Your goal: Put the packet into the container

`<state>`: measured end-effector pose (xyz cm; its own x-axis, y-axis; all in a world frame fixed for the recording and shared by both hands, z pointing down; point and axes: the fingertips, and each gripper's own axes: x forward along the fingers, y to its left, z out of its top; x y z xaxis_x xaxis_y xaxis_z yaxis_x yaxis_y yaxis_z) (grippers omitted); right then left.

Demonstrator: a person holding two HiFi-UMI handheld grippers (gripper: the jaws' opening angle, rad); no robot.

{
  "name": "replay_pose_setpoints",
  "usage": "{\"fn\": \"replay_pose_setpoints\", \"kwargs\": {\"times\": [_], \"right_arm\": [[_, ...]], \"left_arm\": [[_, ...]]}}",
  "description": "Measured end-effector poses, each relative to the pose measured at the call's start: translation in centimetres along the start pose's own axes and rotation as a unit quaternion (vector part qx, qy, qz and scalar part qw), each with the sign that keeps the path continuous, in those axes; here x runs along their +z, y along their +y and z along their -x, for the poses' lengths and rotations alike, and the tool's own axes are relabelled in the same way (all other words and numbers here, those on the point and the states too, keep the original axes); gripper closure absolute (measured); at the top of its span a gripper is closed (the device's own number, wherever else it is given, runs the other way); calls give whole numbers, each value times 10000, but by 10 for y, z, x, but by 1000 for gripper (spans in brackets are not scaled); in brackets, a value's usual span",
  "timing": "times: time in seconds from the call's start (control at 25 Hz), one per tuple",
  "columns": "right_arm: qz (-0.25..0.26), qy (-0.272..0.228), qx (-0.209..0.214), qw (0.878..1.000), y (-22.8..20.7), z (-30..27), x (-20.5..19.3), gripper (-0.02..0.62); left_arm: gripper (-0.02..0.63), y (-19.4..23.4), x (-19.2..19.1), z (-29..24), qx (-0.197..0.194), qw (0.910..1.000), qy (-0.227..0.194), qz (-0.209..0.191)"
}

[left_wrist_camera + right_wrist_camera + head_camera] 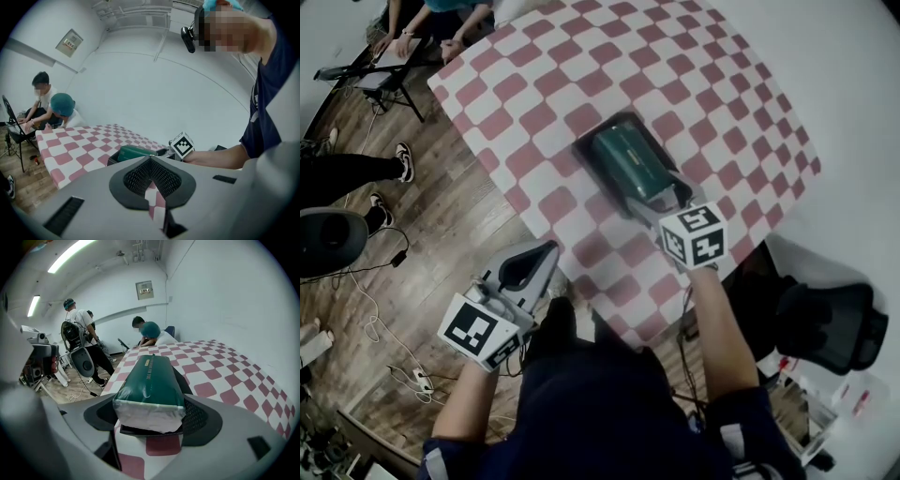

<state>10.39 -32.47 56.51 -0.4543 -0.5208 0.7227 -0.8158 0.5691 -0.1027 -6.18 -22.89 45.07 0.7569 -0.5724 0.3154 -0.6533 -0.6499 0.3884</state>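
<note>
1. The green packet (pixel 627 155) is lying in the black container (pixel 589 157), roughly 1 o'clock from the middle of the head view. Its long side runs 11 to 5 o'clock, and its white end pokes out over the container's near rim.
2. The right gripper (pixel 666 199) comes in from 5 o'clock and is grasping that white end, with one jaw on each side of it.
3. The left gripper (pixel 548 248) is down at 7 o'clock, well apart from the container. Its tips are pinched together on nothing, right by the table's edge, with the wooden floor (pixel 441 216) below.
4. The container sits on a red-and-white checkered tablecloth (pixel 694 75).
5. Further out, two people (pixel 431 19) are huddled together at 11 o'clock, and there's a black chair (pixel 830 323) at 4 o'clock.
</note>
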Motion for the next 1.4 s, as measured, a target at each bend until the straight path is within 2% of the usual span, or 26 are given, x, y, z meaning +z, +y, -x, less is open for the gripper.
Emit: {"fn": "replay_pose_setpoints", "kwargs": {"times": [0.44, 0.84, 1.12, 1.4], "right_arm": [[369, 388, -335, 9980, 3, -34, -9, 195], [409, 502, -271, 9975, 5, -45, -12, 195], [391, 418, -290, 9979, 5, -39, -12, 190], [338, 35, -304, 9990, 3, -16, -2, 192]], "left_arm": [[580, 7, -8, 4, 34, 9999, 61, 75], [580, 5, -10, 4, -28, 9999, 98, 90], [580, -3, -8, 0, -113, 9999, 103, 38], [580, -12, -7, -1, -157, 9998, 119, -35]]}}
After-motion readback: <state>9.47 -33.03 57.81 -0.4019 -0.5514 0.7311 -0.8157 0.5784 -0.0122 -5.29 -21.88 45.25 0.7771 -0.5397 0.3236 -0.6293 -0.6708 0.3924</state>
